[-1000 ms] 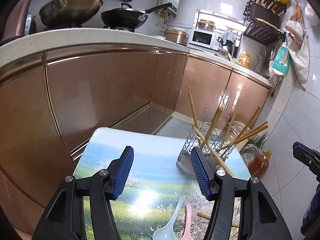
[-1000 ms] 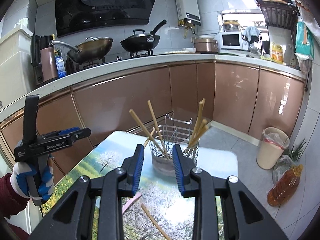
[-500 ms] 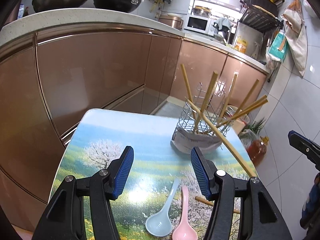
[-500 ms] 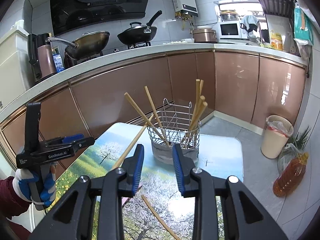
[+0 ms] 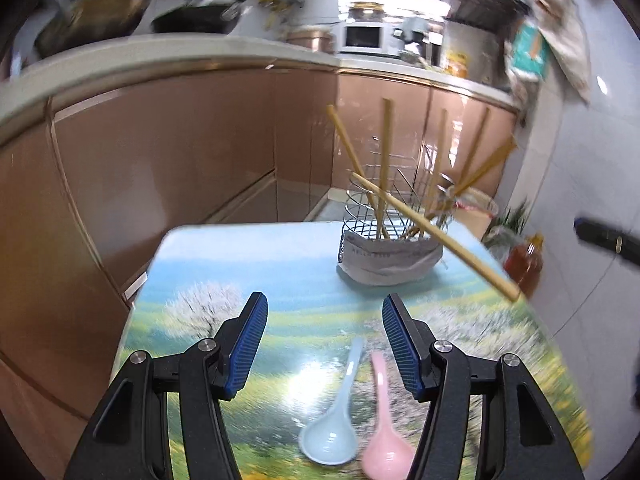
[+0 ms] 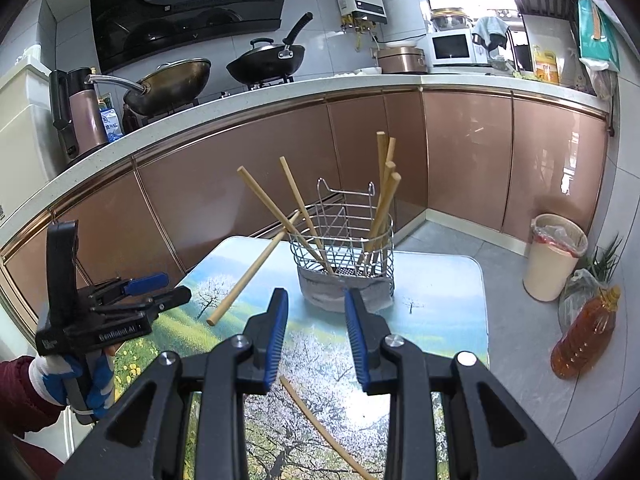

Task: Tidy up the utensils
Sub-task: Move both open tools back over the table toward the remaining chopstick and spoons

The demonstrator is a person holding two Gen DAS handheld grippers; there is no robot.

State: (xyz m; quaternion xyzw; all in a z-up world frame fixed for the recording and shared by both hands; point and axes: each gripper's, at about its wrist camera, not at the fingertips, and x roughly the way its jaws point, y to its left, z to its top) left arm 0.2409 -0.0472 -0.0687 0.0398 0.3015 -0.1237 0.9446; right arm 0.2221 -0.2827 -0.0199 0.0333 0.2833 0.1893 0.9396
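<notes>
A wire utensil basket (image 5: 390, 224) (image 6: 344, 256) with a grey cloth around its base stands at the table's far end, with several wooden chopsticks in it. One chopstick (image 5: 436, 236) (image 6: 256, 268) leans far out over its rim. On the table near me lie a pale blue spoon (image 5: 334, 416) and a pink spoon (image 5: 386, 428), side by side. A loose chopstick (image 6: 324, 428) lies on the table below my right gripper. My left gripper (image 5: 324, 344) hangs open just above the spoons. My right gripper (image 6: 316, 332) is open with nothing between its fingers, short of the basket.
The small table (image 6: 448, 320) has a landscape print. Copper kitchen cabinets (image 6: 460, 160) run behind it. On the floor to the right stand a lined bin (image 6: 554, 256) and an oil bottle (image 6: 584, 332). A gloved hand (image 6: 80, 376) holds the left gripper.
Both grippers have sunk toward the table. In the left wrist view the spoons have come fully into sight between the fingers, and the basket sits higher in the picture. The jaws have kept their width.
</notes>
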